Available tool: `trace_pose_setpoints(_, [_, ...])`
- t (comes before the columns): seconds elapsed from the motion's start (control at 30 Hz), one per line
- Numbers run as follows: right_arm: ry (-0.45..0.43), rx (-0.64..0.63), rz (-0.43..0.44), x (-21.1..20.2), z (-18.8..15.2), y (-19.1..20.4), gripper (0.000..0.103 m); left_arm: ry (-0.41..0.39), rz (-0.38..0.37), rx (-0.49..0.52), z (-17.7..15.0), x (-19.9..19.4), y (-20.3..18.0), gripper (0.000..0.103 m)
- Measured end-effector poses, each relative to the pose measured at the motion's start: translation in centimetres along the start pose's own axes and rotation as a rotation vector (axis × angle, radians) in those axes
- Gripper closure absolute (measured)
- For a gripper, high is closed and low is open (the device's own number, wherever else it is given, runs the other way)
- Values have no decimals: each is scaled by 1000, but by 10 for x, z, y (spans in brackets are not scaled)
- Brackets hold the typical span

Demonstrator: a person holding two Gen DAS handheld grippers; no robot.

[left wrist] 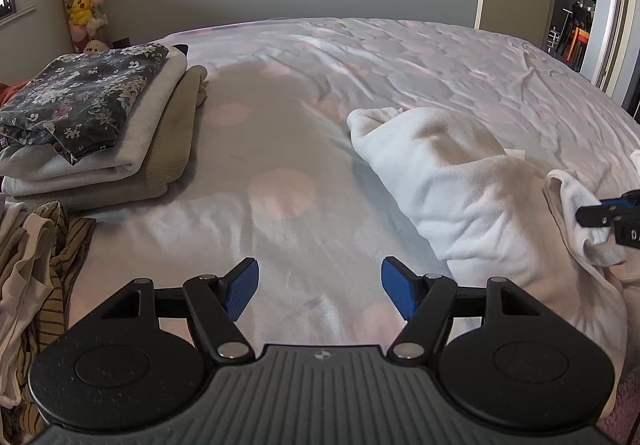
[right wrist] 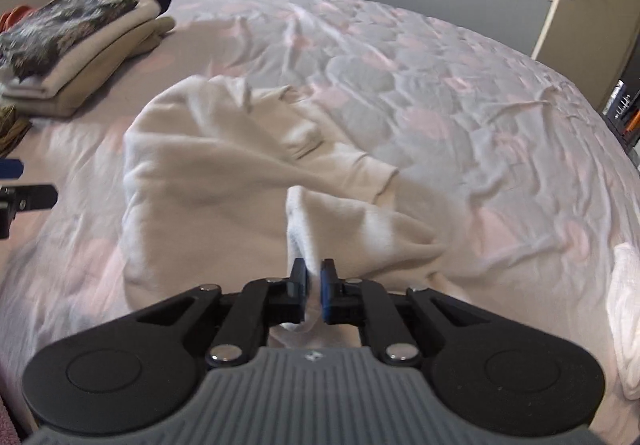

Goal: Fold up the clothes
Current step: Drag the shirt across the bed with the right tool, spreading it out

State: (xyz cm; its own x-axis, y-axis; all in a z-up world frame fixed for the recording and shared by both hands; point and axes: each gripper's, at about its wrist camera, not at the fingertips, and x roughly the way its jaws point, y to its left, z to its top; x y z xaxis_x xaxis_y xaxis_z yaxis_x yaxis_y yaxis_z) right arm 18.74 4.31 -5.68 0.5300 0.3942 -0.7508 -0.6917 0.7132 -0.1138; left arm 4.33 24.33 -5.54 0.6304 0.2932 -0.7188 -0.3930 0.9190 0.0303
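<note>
mid-fold: right gripper (right wrist: 315, 277) clamped on cream top (right wrist: 224, 165) edge, frame centre; left gripper (left wrist: 320, 291) spread wide, holding nothing. next, probably: second grip opposite, near folded stack (left wrist: 96, 117) upper left.

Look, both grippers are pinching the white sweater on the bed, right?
Not quite. Only the right gripper is pinching the white sweater on the bed. The left wrist view shows the left gripper open, holding nothing.

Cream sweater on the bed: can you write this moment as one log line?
right hand-held gripper: shut on cream sweater | left hand-held gripper: open, empty | folded stack: on bed
</note>
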Motion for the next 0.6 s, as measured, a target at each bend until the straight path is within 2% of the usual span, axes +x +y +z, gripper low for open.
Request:
trace_pose_setpoints(0.07, [-13, -15, -70, -8, 3, -14, 95, -3, -1, 7, 0, -1, -1, 36])
trace_pose_setpoints(0.33, [-9, 109, -317, -26, 3, -101, 92, 3, -26, 49, 10, -2, -11, 36])
trace_pose_setpoints(0.47, [-4, 183, -260, -32, -6, -119, 83, 11, -46, 70, 18, -2, -17, 36])
trace_pose_setpoints(0.57, [-40, 183, -181, -31, -5, -108, 80, 12, -63, 91, 27, 0, -22, 36])
trace_pose_setpoints(0.6, [-53, 187, -144, -28, -3, -103, 74, 9, -73, 101, 33, 2, -26, 36])
